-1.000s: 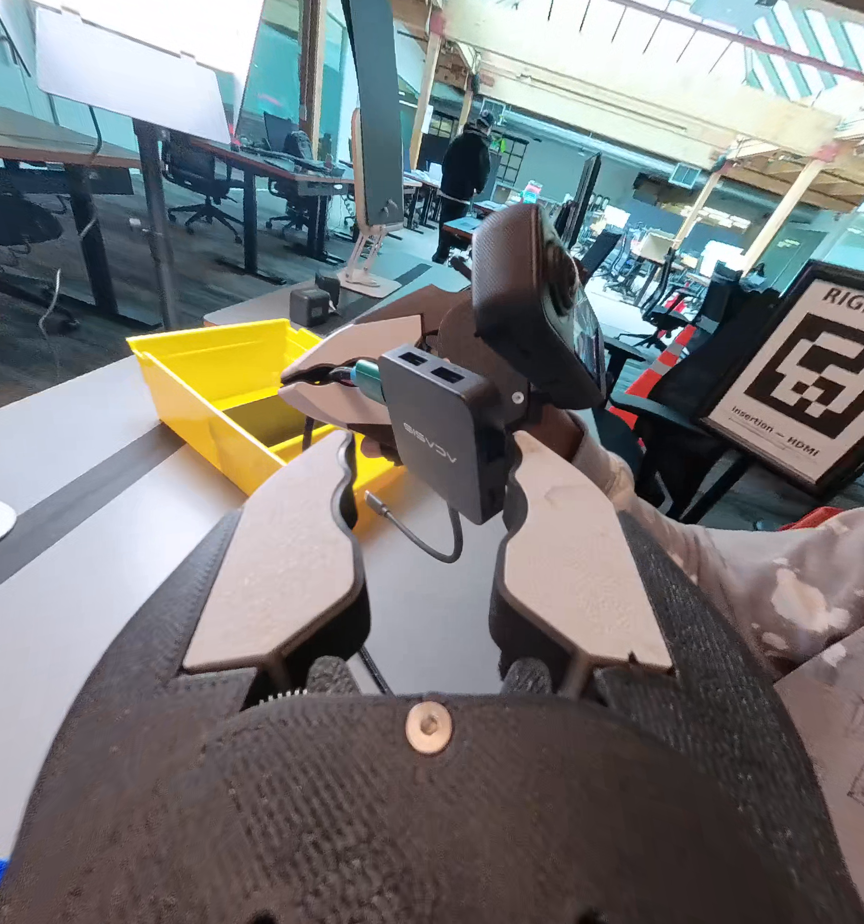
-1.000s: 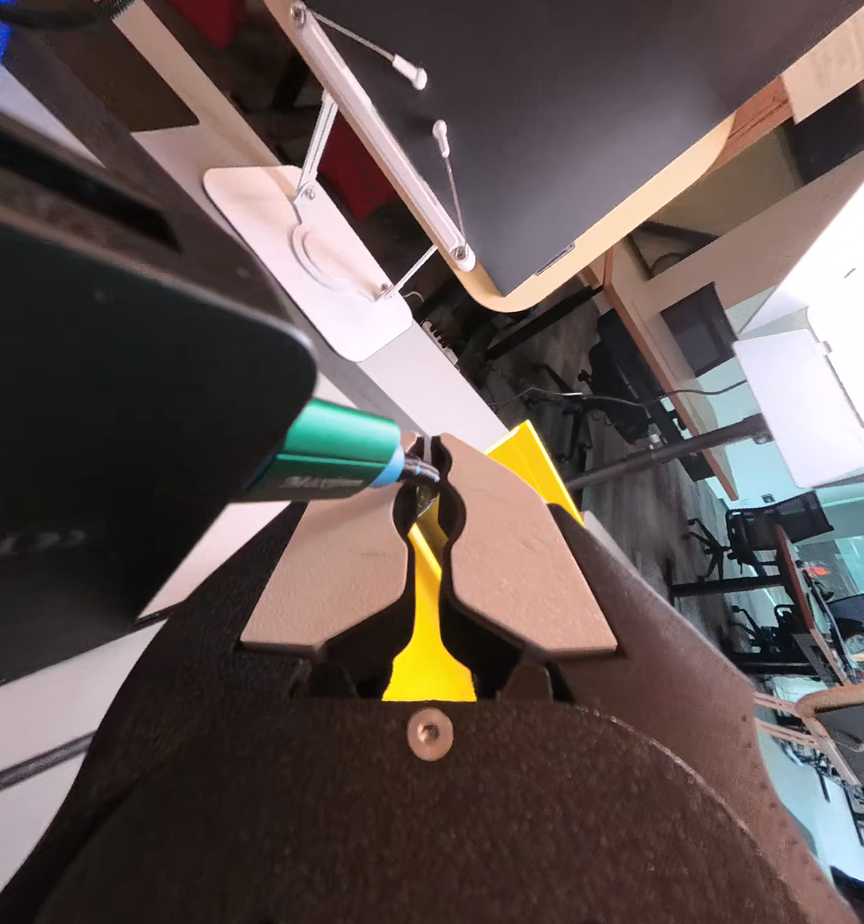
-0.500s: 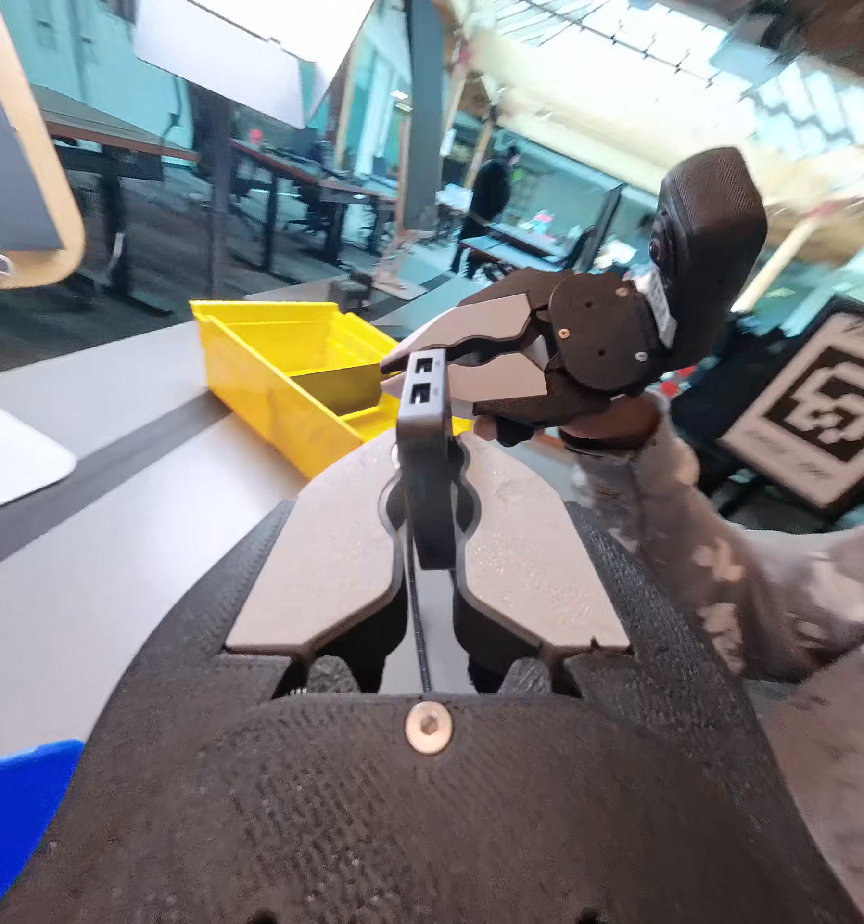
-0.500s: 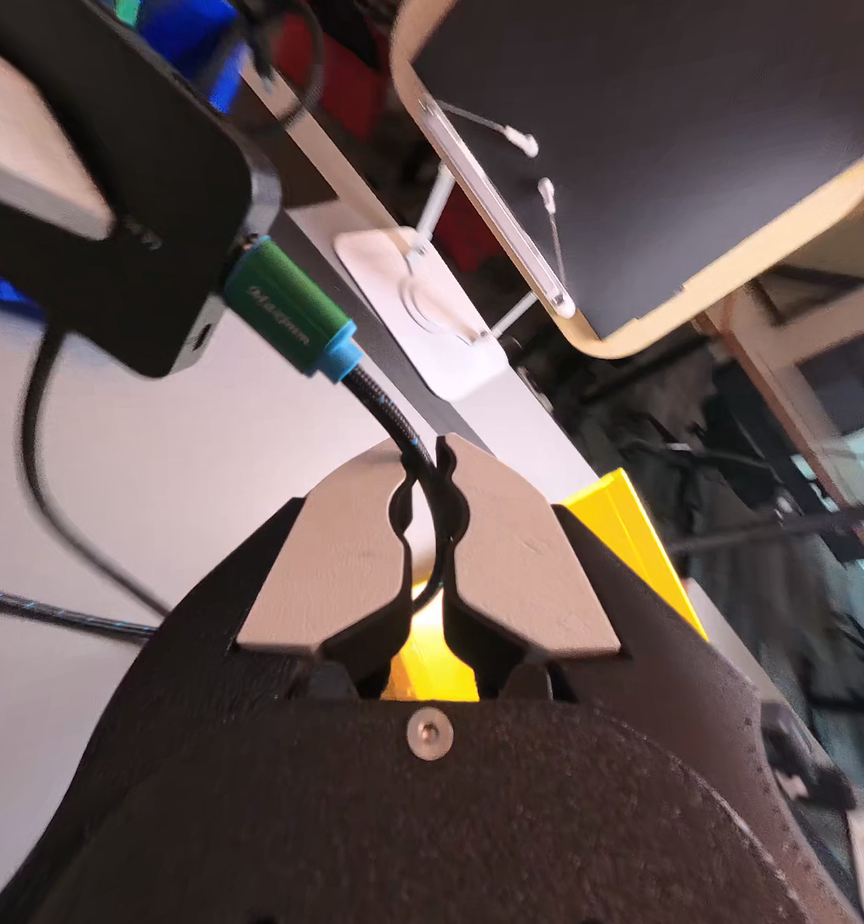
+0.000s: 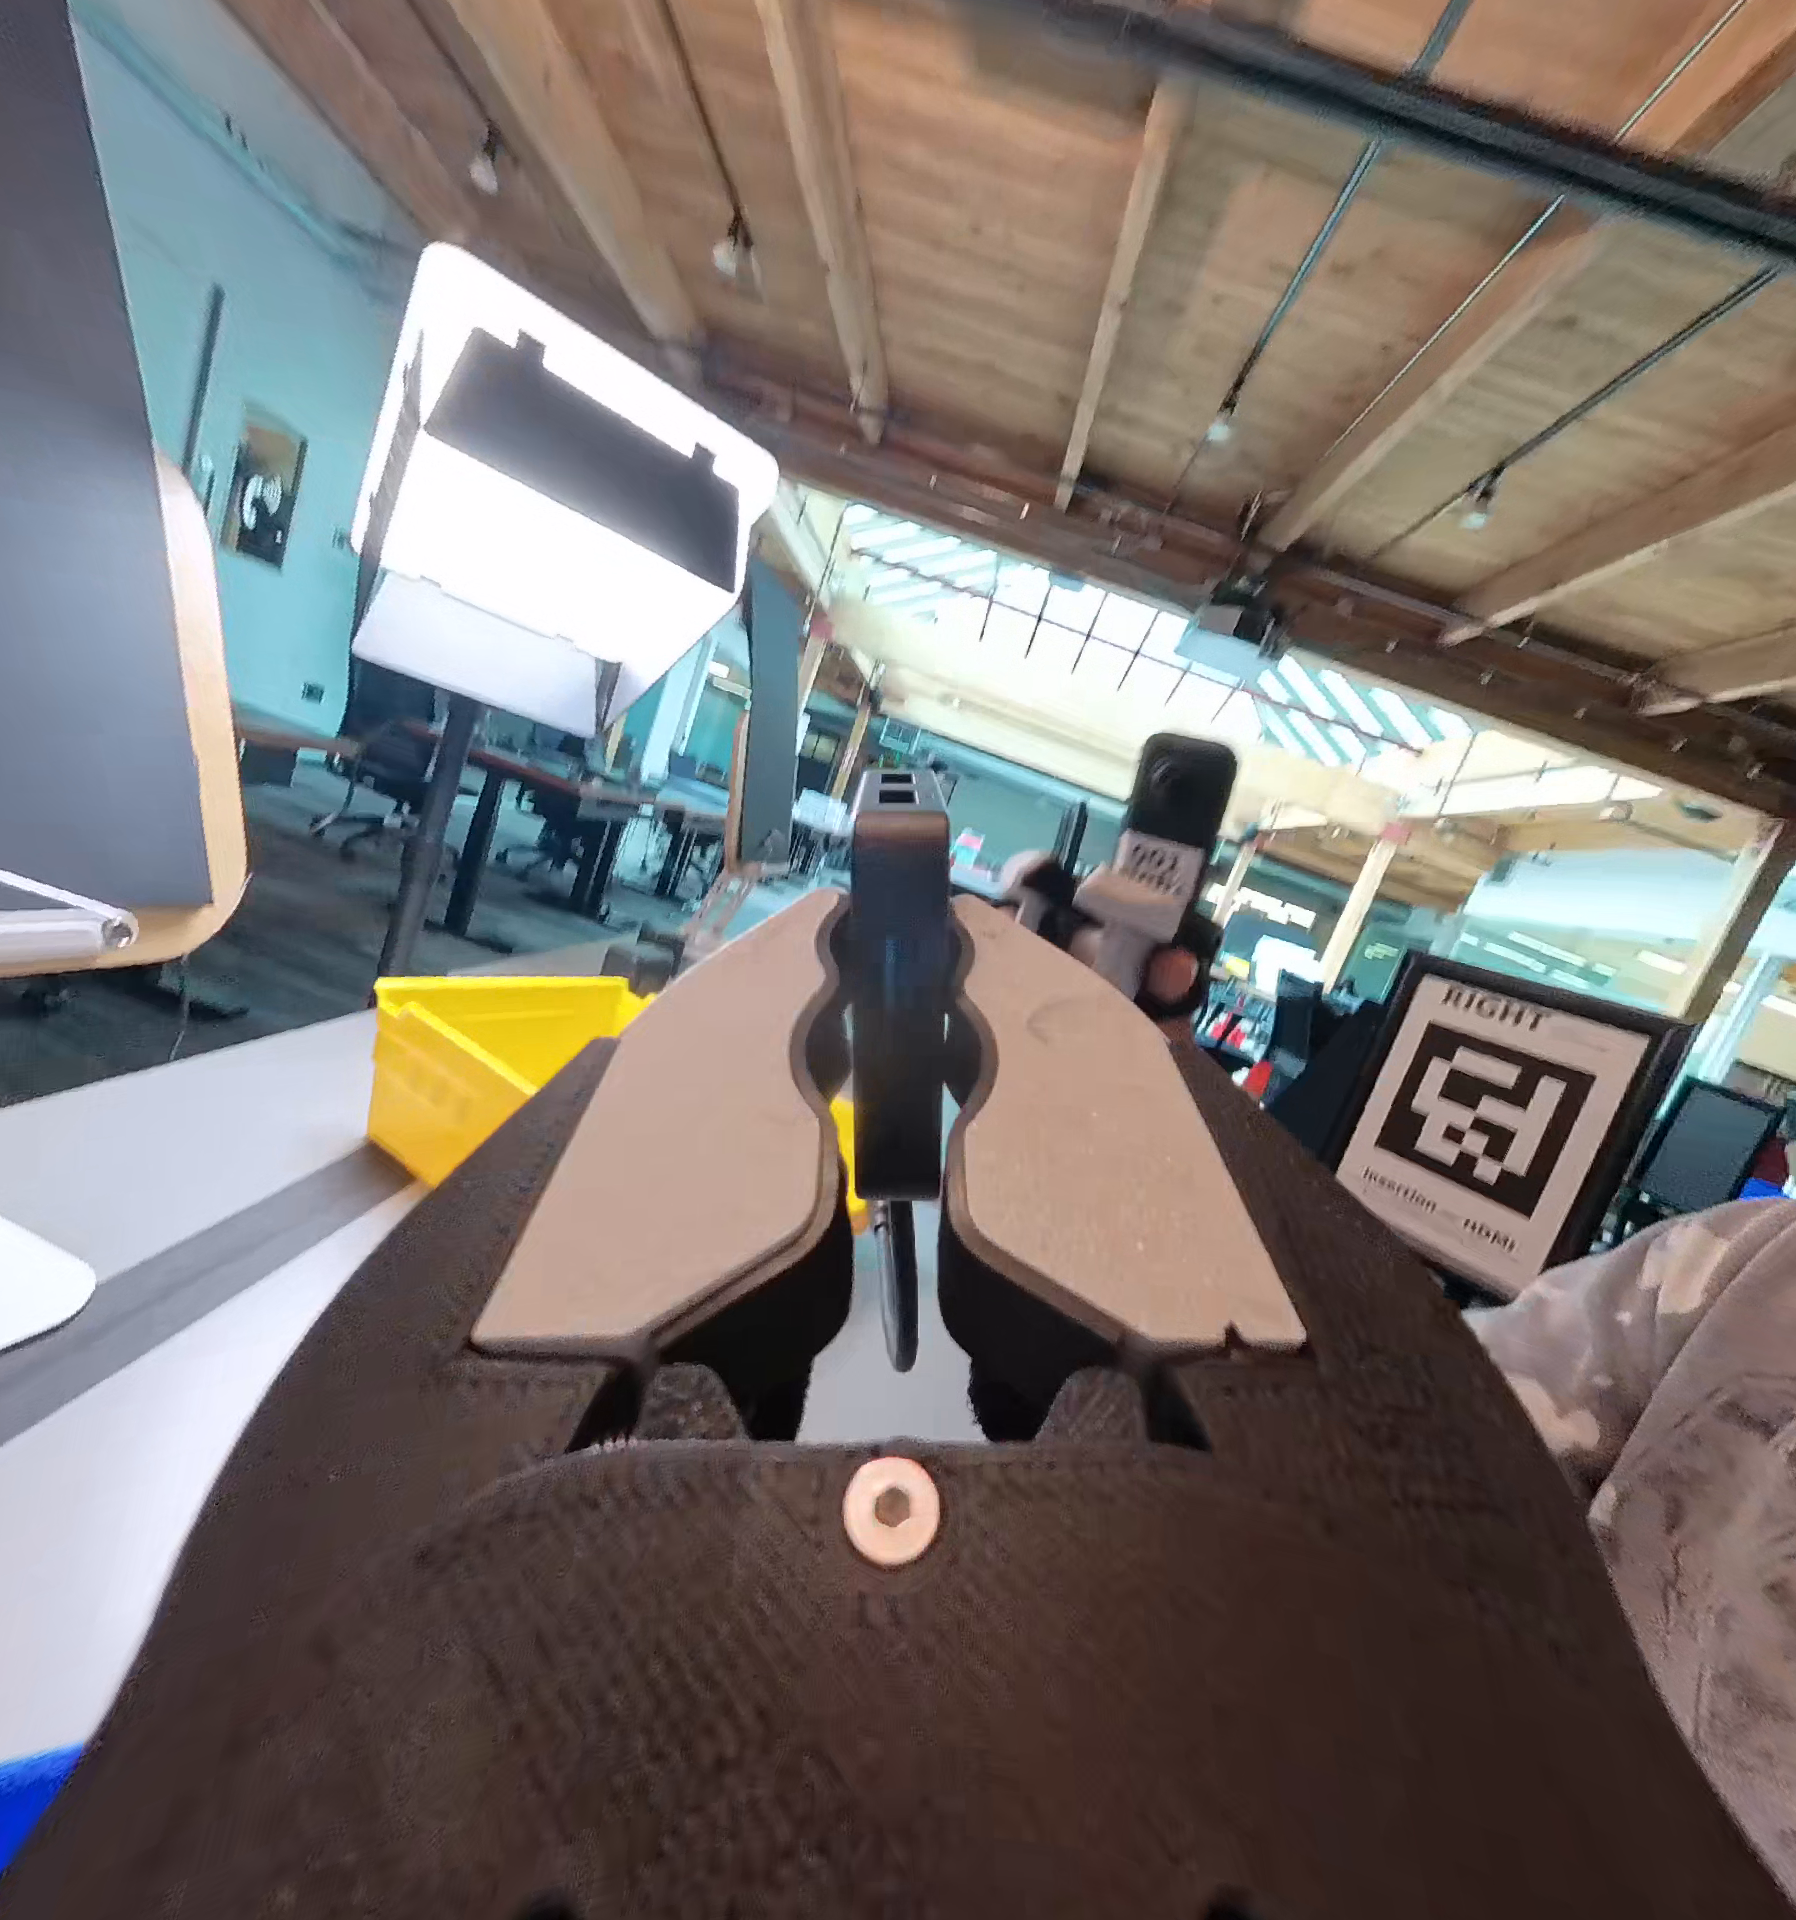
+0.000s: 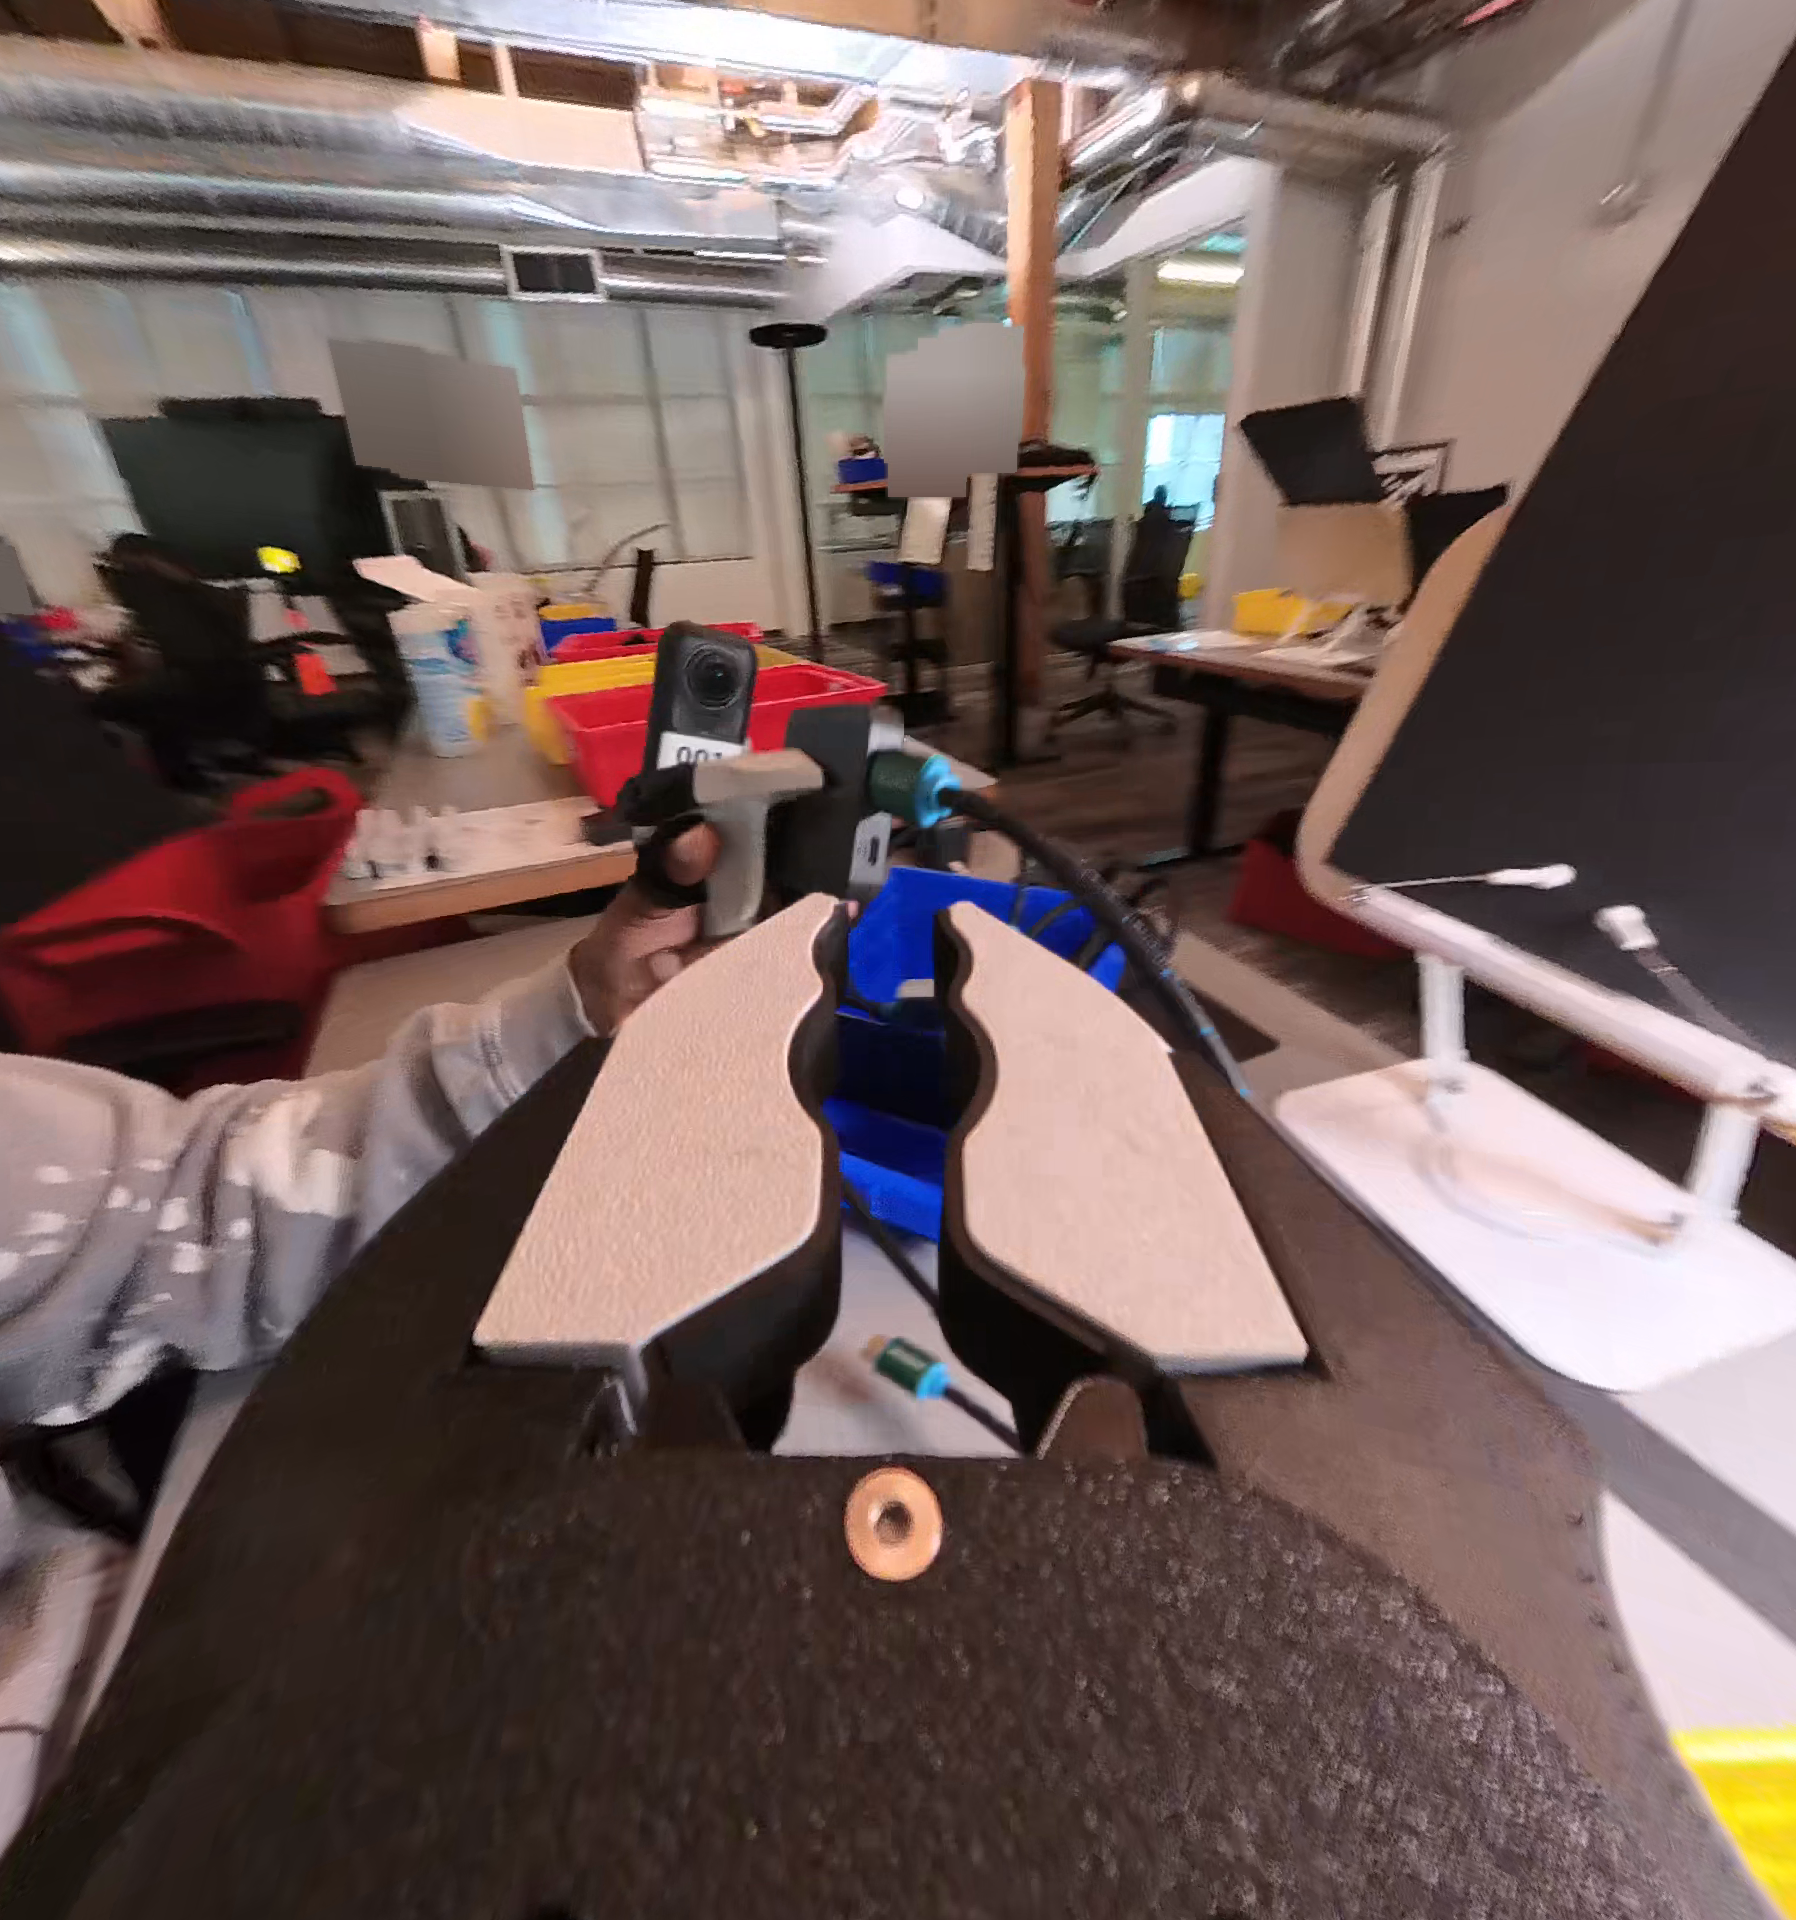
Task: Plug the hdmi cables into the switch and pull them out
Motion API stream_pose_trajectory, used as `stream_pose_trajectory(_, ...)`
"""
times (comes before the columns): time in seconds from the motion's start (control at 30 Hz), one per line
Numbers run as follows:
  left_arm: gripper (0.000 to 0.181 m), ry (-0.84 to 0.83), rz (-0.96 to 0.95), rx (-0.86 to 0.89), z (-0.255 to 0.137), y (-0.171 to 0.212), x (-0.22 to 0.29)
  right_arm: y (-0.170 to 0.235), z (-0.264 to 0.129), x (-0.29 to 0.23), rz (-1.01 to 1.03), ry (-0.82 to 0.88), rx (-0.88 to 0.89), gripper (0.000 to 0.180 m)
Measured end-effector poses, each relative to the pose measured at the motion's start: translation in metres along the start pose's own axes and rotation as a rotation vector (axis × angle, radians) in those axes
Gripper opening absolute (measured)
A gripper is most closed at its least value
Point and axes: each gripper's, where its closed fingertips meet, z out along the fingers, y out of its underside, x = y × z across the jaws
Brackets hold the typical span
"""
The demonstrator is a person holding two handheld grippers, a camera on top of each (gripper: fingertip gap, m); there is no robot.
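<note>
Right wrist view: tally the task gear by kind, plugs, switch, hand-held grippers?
Green HDMI plugs: 2, one in the switch, one loose on the table
Switch: 1, clamped in the left hand-held gripper
Hand-held grippers: 2, the right hand-held gripper open and empty
Total: 5

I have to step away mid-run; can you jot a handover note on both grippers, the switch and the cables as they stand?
Left gripper: shut on the flat black HDMI switch box, held edge-up above the grey table.
Right gripper: open, holding nothing.
One black braided cable with a green-and-blue plug is seated in the switch's side.
A second green-and-blue plug lies loose on the table.
Left to do: plug in the loose one, then pull the cables out.
</note>
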Motion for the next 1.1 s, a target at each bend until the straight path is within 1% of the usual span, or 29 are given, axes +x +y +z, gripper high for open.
stream_pose_trajectory(0.07, 0.014, 0.015, -0.006, 0.050, 0.002, -0.005, 0.007, 0.010, 0.023, -0.009, 0.050, -0.036, 0.005, 0.018)
stream_pose_trajectory(0.17, 0.014, 0.071, -0.018, 0.083, 0.011, -0.003, 0.022, 0.014, 0.047, -0.017, 0.084, -0.028, 0.075, 0.025)
stream_pose_trajectory(0.3, 0.014, 0.126, -0.021, 0.060, 0.026, 0.012, 0.038, -0.002, 0.043, -0.020, 0.139, -0.046, 0.216, 0.024)
stream_pose_trajectory(0.37, 0.014, 0.151, -0.037, 0.070, 0.029, 0.013, 0.042, -0.003, 0.039, -0.019, 0.141, -0.055, 0.207, 0.017)
stream_pose_trajectory(0.43, 0.014, 0.175, -0.020, 0.035, 0.031, 0.018, 0.047, -0.007, 0.036, -0.020, 0.132, -0.056, 0.217, 0.017)
stream_pose_trajectory(0.47, 0.015, 0.186, -0.014, 0.004, 0.033, 0.022, 0.050, -0.009, 0.035, -0.021, 0.143, -0.068, 0.224, 0.015)
stream_pose_trajectory(0.57, 0.015, 0.199, -0.009, -0.005, 0.035, 0.025, 0.055, -0.010, 0.032, -0.025, 0.142, -0.110, 0.216, 0.014)
stream_pose_trajectory(0.63, 0.015, 0.202, -0.016, -0.045, 0.036, 0.029, 0.056, -0.009, 0.030, -0.025, 0.151, -0.131, 0.195, 0.014)
stream_pose_trajectory(0.73, 0.016, 0.154, 0.087, -0.106, 0.039, 0.036, 0.057, -0.005, 0.032, -0.030, 0.147, -0.163, 0.163, 0.013)
stream_pose_trajectory(0.8, 0.015, 0.136, 0.147, -0.118, 0.041, 0.038, 0.060, -0.003, 0.034, -0.035, 0.136, -0.182, 0.165, 0.013)
stream_pose_trajectory(0.93, 0.015, 0.147, 0.161, -0.190, 0.038, 0.040, 0.062, 0.000, 0.032, -0.039, 0.080, -0.219, 0.138, 0.012)
stream_pose_trajectory(1.1, 0.014, 0.131, 0.159, -0.308, 0.036, 0.048, 0.061, 0.010, 0.028, -0.039, 0.052, -0.261, 0.038, 0.011)
